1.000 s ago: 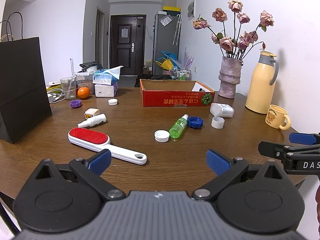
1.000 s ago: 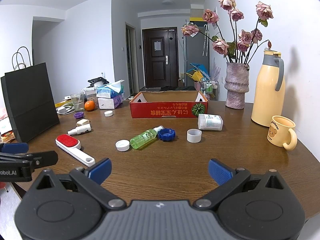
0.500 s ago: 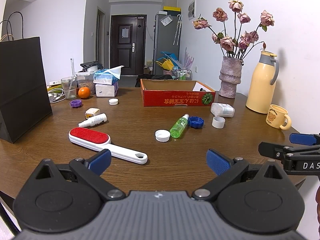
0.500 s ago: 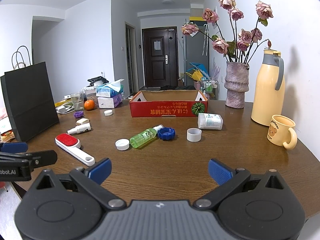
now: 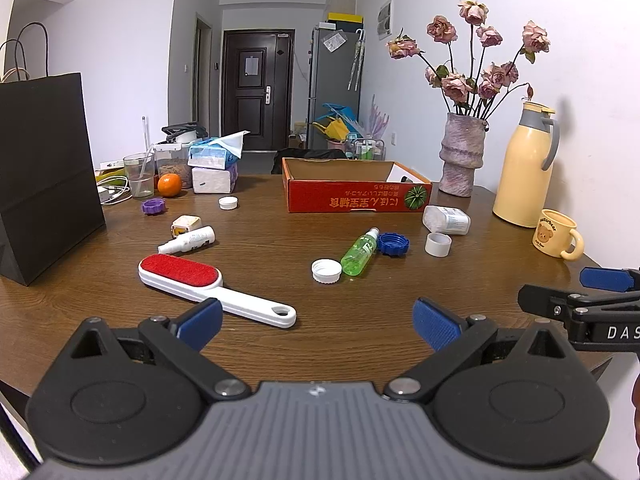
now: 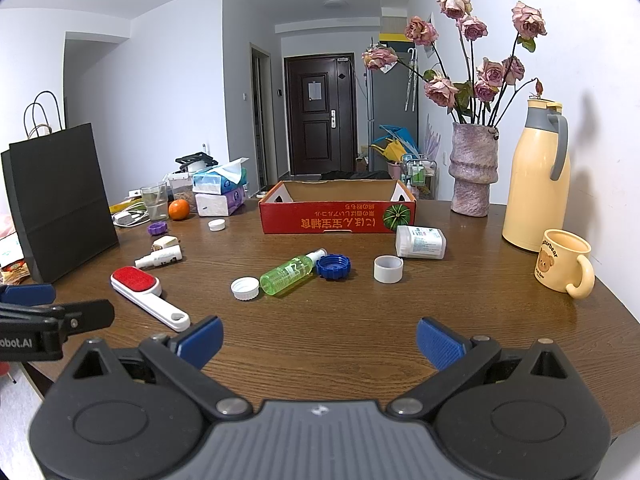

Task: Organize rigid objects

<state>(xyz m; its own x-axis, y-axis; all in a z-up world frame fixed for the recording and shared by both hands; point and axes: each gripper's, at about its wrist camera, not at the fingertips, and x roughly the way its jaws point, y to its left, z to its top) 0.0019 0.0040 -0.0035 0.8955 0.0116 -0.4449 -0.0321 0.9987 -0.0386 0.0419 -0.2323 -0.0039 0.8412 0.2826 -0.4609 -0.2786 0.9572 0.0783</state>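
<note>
A red cardboard box [image 5: 356,196] [image 6: 338,216] stands open at the table's far middle. Scattered before it lie a green spray bottle [image 5: 359,252] [image 6: 292,274], a blue cap [image 5: 393,243] [image 6: 333,267], a white lid [image 5: 327,271] [image 6: 245,288], a white ring cap [image 5: 438,244] [image 6: 388,269], a white pill bottle [image 5: 446,219] [image 6: 420,242], a red-and-white lint brush [image 5: 208,286] [image 6: 148,296] and a small white spray bottle [image 5: 187,240] [image 6: 159,258]. My left gripper [image 5: 316,322] hovers open over the near edge, nothing between its fingers. My right gripper [image 6: 318,340] is open and empty too.
A black paper bag [image 5: 44,176] stands at the left. A vase of roses [image 5: 462,156], a yellow thermos [image 5: 526,168] and a bear mug [image 5: 558,234] line the right wall. Tissue boxes [image 5: 214,164], an orange [image 5: 169,184], a glass, a purple cap [image 5: 153,205] sit far left.
</note>
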